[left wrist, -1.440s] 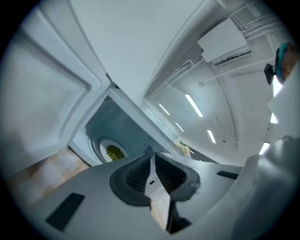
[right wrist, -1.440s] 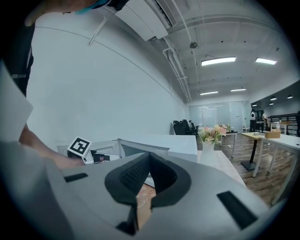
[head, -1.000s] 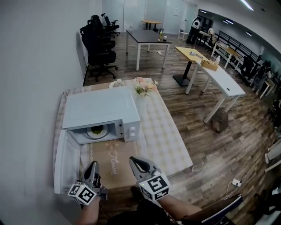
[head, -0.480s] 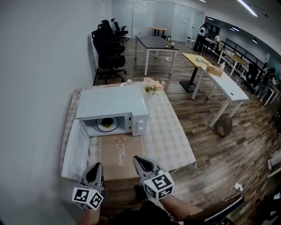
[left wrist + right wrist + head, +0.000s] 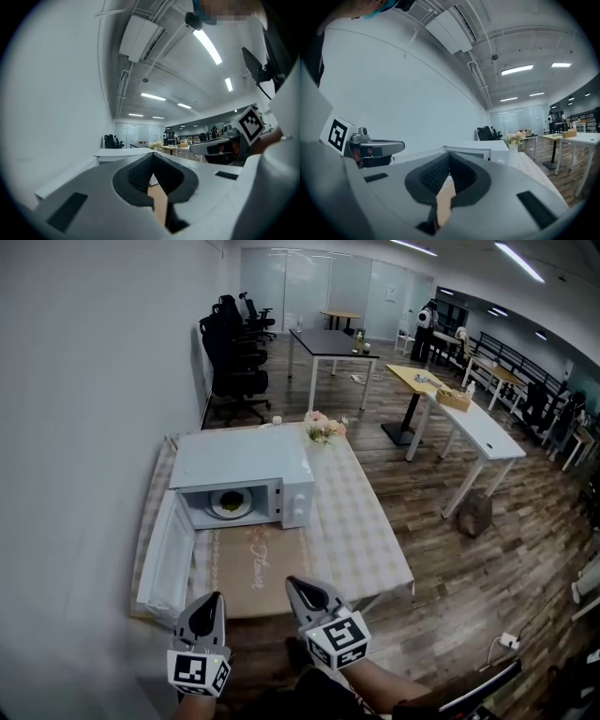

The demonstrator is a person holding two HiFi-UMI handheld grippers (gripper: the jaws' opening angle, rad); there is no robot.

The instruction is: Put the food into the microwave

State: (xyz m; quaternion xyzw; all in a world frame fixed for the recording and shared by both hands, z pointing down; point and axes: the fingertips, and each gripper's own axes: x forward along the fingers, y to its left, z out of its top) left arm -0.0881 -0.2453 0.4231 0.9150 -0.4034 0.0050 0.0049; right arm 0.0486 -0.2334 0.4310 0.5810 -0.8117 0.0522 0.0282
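Note:
A white microwave (image 5: 242, 474) stands on the table with its door (image 5: 167, 554) swung wide open to the left. Inside it lies a plate of food (image 5: 231, 504). Both grippers hover at the table's near edge, well short of the microwave. My left gripper (image 5: 208, 607) is shut and holds nothing; in the left gripper view its jaws (image 5: 152, 157) meet at the tips. My right gripper (image 5: 302, 592) is also shut and empty, its jaws (image 5: 449, 157) closed and pointing towards the microwave (image 5: 478, 150).
A checked cloth covers the table (image 5: 356, 526), with a brown mat (image 5: 253, 563) in front of the microwave. A vase of flowers (image 5: 322, 427) stands behind it. A white wall runs along the left. Desks and office chairs fill the room beyond.
Both grippers have drawn back from the microwave toward the table's near edge. The left gripper has rolled, so its marker cube now faces up. The plate stays inside.

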